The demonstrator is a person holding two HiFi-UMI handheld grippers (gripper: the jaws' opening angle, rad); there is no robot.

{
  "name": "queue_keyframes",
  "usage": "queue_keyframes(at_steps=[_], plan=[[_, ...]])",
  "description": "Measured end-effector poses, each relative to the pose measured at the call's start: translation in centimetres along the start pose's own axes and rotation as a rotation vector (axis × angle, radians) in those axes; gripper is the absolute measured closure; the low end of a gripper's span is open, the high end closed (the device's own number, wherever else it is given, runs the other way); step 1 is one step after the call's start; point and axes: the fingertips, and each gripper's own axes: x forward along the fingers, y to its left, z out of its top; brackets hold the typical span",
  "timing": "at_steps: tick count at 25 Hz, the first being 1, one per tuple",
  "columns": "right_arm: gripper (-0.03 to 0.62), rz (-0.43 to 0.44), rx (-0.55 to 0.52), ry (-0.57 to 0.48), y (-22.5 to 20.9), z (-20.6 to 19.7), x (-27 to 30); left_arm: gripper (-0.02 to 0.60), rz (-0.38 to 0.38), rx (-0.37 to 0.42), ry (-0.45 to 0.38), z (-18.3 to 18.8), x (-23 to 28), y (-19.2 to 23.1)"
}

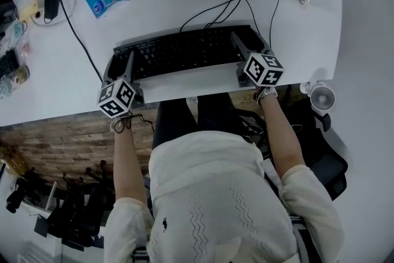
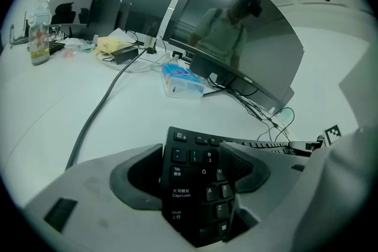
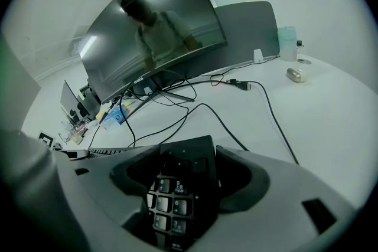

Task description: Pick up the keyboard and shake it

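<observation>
The keyboard (image 1: 184,52) lies across the table (image 1: 68,86) near its front edge, long axis running side to side in front of me; each gripper takes one end, so neither arm is nearer. The left gripper (image 2: 192,169) is clamped on the Tab and Caps Lock end, one jaw over the keys and one under the board; the right gripper (image 3: 188,177) is closed on the number-pad end in the same way. I cannot tell if the board is clear of the table yet. I judge the lift must stay level, both ends rising together, with slack kept in the cable (image 1: 217,6) behind. As for containers, a bottle (image 2: 38,38) stands far left, its contents unclear; a blue tissue pack (image 2: 182,79) lies under the monitor (image 2: 248,44).
</observation>
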Motion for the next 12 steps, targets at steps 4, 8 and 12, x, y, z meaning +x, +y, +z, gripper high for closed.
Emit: queue_keyframes(at_steps=[4,8,12], plan=[[0.298,-0.013,-0.024,-0.011,0.3,0.5,-0.7,0.296,0.008,-0.007,-0.013,-0.1,-0.7,-0.3],[0.298,-0.017,-0.030,-0.031,0.7,0.9,-1.4,0.296,0.009,0.006,-0.029,0.5,-1.4,-0.6],[0.297,-0.016,-0.029,-0.062,1.5,1.4,-2.4,0.296,-0.001,0.024,-0.051,1.5,-2.2,-0.7]])
